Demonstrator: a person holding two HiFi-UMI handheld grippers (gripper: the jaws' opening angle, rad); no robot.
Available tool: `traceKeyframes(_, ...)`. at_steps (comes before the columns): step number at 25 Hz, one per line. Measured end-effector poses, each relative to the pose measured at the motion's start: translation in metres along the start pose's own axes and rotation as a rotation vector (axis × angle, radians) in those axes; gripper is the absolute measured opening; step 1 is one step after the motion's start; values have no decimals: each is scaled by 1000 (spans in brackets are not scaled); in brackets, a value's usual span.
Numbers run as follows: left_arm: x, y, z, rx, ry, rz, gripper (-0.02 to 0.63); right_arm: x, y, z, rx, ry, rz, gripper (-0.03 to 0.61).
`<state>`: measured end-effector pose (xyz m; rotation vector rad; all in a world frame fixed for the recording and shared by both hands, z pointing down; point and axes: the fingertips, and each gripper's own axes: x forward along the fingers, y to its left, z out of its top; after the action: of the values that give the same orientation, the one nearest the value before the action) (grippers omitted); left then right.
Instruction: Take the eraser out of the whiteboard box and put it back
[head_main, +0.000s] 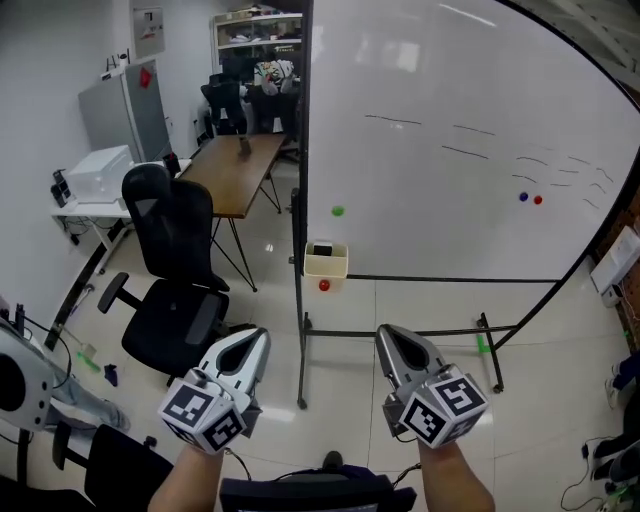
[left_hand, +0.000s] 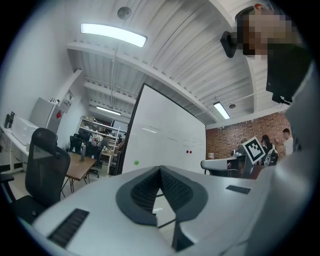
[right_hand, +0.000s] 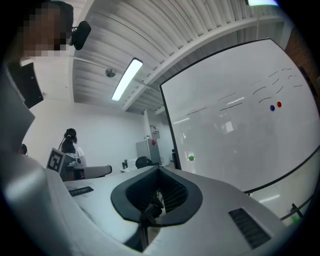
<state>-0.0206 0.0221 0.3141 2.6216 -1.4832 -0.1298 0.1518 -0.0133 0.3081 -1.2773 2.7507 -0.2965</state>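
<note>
Head view: small dark eraser (head_main: 322, 248) stands in the cream plastic whiteboard box (head_main: 326, 268), well ahead, between left gripper (head_main: 250, 352) and right gripper (head_main: 400, 350). Probably light and stiff; pinch its long sides.

Left gripper view: jaws closed, empty.

Right gripper view: likewise closed, empty.

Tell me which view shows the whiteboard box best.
Head view: the cream box sits in full sight at the whiteboard frame's lower left corner. Both gripper views show the board above their jaws, but not the box.
</note>
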Motion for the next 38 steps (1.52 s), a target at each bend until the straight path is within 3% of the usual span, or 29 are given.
traceKeyframes(5,51,10,1,8,10,17,12,33,-45,5,15,7,16,5)
traceKeyframes(11,88,56,3,3,29,8,12,91,-54,1,22,18,36,32)
traceKeyframes(16,114,112,8,21,31,-16,12,148,-59,0,8,13,-23,32)
traceKeyframes(21,126,177,27,8,21,-103,12,213,-49,2,3,1,-91,32)
traceKeyframes(28,149,247,41,1,28,-161,12,285,-41,3,-17,13,-176,32)
traceKeyframes(38,197,276,75,17,-30,-96,12,340,-54,37,-58,2,-155,32)
